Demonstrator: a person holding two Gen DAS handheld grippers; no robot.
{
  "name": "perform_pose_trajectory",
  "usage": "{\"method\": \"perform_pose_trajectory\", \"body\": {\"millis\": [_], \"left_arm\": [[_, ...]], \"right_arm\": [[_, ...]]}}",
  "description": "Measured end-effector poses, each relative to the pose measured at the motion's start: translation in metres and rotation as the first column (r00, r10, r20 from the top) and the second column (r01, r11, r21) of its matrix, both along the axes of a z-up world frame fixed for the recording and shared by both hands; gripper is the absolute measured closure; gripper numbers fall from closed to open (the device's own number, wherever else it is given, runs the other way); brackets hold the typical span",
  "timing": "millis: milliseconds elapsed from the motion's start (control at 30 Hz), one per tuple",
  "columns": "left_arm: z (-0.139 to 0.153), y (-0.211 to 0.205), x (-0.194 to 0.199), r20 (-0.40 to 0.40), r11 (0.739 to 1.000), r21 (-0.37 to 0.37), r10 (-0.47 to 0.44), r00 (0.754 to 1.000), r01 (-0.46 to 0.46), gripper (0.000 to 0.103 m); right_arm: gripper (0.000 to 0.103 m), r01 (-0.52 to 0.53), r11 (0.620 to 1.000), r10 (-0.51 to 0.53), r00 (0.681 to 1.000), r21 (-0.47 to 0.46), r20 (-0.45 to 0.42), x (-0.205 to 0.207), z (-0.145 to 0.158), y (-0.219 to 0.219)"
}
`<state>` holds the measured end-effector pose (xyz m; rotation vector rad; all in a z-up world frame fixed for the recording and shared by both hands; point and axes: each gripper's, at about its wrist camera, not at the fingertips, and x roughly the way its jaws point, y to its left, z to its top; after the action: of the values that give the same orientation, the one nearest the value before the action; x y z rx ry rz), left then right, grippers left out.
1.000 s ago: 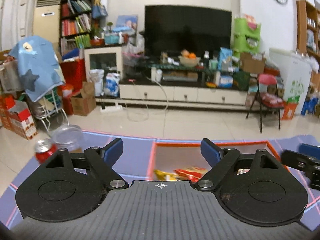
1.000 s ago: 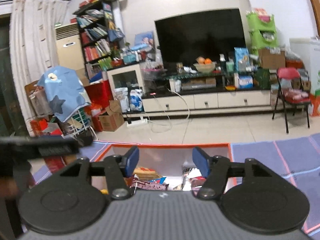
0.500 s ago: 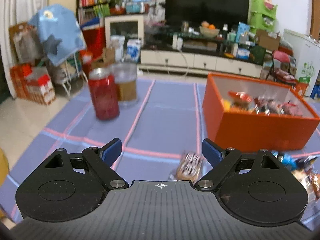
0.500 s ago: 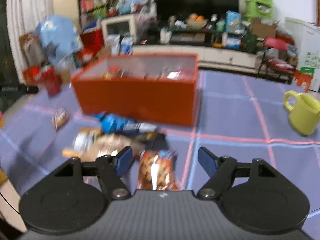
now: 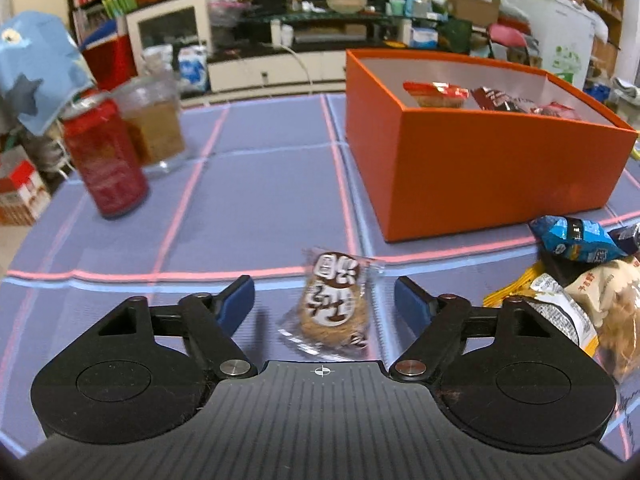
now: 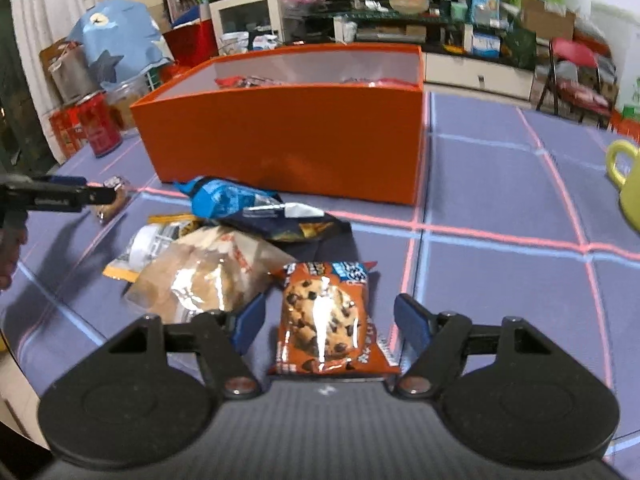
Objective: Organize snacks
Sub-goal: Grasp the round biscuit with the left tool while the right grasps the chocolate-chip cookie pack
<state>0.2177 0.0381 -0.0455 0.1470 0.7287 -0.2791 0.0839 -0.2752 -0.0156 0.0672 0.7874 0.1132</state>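
My left gripper [image 5: 322,292] hovers low over the purple cloth with its jaws closing. A small round cake packet [image 5: 334,308] lies between them, untouched by the pads. My right gripper [image 6: 330,312] stands open around a chocolate-chip cookie packet [image 6: 324,320] that lies flat on the cloth, with gaps on both sides. The orange box [image 5: 480,168] holds several snack packets and stands just behind both. In the right wrist view the box [image 6: 288,140] is behind a pile with a blue packet [image 6: 232,200] and a clear bag of brown snacks [image 6: 204,276].
A red can [image 5: 106,156] and a glass cup of brown drink [image 5: 154,124] stand at the far left of the table. A yellow mug [image 6: 628,184] sits at the right edge. The table's near-left edge drops off beside the snack pile.
Both grippers have tipped downward and sunk from above the box to the cloth. The left jaws have narrowed around the cake packet. The right gripper has come closer over the cookie packet.
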Motion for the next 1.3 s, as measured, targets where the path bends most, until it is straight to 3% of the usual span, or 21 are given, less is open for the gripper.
{"method": "perform_pose_trajectory", "body": {"millis": [267, 333, 367, 533, 700, 900, 1067, 1300], "left_arm": [[-0.011, -0.009, 0.008, -0.036, 1.000, -0.011, -0.001, 0.999, 0.000, 0.068], [-0.010, -0.007, 0.008, -0.039, 1.000, -0.020, 0.011, 0.999, -0.012, 0.088], [-0.009, -0.007, 0.007, -0.045, 1.000, -0.024, 0.010, 0.999, -0.011, 0.090], [-0.002, -0.011, 0.000, -0.074, 1.000, -0.020, 0.013, 0.997, -0.015, 0.097], [0.006, -0.015, -0.010, -0.043, 1.000, -0.006, 0.007, 0.999, -0.007, 0.098], [0.025, -0.014, -0.021, 0.019, 0.997, -0.025, 0.078, 0.997, -0.077, 0.098], [0.041, -0.018, -0.029, 0.061, 0.992, -0.057, 0.112, 0.992, -0.108, 0.098], [0.050, -0.033, -0.035, 0.076, 0.993, -0.047, 0.112, 0.991, -0.109, 0.098]], "right_arm": [[0.035, -0.015, 1.000, 0.014, 1.000, -0.025, -0.028, 0.011, -0.010, 0.006], [0.044, -0.008, 1.000, 0.007, 1.000, -0.028, -0.030, 0.011, -0.009, 0.006], [0.049, -0.002, 0.999, 0.001, 0.999, -0.036, -0.032, 0.010, -0.009, 0.005], [0.051, 0.007, 1.000, -0.008, 0.999, -0.022, -0.035, 0.007, -0.004, 0.002], [0.051, -0.005, 0.999, 0.005, 1.000, -0.049, -0.004, 0.002, 0.004, 0.009], [0.051, 0.019, 0.997, -0.017, 0.999, -0.079, 0.031, -0.001, 0.013, 0.007], [0.051, 0.069, 0.996, -0.063, 0.991, -0.048, 0.117, -0.011, 0.036, -0.003], [0.051, 0.070, 0.997, -0.064, 0.989, -0.040, 0.133, -0.010, 0.039, -0.003]]}}
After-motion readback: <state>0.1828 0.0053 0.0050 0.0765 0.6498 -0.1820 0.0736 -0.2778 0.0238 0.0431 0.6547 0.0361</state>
